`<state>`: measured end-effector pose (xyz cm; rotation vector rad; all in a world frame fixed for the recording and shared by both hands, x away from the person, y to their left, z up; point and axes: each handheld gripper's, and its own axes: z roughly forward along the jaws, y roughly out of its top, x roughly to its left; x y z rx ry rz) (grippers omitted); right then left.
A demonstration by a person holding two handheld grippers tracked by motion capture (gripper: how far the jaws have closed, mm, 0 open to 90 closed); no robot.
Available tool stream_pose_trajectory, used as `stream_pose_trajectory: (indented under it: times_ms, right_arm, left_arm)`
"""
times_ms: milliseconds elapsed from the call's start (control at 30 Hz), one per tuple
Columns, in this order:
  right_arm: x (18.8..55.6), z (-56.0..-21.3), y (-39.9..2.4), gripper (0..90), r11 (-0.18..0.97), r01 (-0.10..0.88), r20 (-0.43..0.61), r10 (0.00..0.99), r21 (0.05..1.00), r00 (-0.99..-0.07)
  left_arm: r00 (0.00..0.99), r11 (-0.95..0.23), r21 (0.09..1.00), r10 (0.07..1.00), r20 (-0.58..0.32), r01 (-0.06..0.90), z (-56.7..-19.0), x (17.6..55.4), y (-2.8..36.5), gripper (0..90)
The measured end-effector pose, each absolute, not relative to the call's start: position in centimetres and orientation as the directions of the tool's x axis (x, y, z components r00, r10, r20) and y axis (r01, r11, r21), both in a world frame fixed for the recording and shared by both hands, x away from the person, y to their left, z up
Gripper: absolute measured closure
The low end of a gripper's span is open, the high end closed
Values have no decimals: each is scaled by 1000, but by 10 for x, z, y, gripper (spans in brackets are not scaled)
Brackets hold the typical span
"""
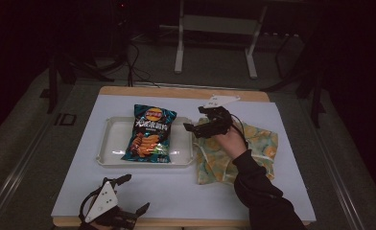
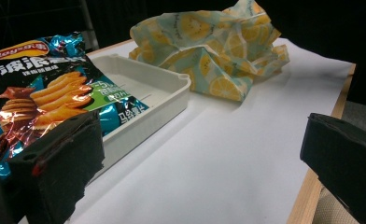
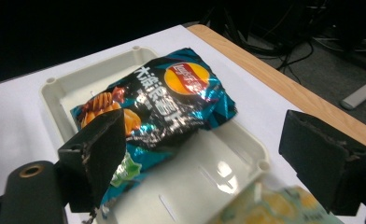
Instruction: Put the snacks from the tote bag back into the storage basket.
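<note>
lying flat in the shallow white plastic tray (image 1: pixel 110 143), the shiny teal crinkly chip bag (image 1: pixel 150 134) shows orange chips; right gripper (image 1: pixel 203 123) at its 3 o'clock, jaws wide, holding nothing.

In the high view the left gripper (image 1: pixel 128 196) is cut by the bottom edge, the hand under it barely visible. The right hand (image 1: pixel 230 140) and sleeve cover part of the lemon-print cloth (image 1: pixel 260 143). In the left gripper view the chip bag (image 2: pixel 41 88) runs off the left edge. In the right gripper view the cloth (image 3: pixel 284 205) is blurred and cut off below.
</note>
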<state>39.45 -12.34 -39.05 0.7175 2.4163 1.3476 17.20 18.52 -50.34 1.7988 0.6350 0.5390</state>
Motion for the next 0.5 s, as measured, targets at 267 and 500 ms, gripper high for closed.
stream_pose_trajectory:
  times_ms: [267, 500]
  right_arm:
    - [376, -383, -166, 144, 415, 286, -2, 570, 864, -822]
    - [364, -381, -198, 146, 384, 301, 6, 609, 873, -793]
  left_arm:
    - [752, -255, 953, 658, 49, 161, -504, 172, 185, 1]
    - [752, -255, 953, 658, 49, 161, -504, 173, 185, 1]
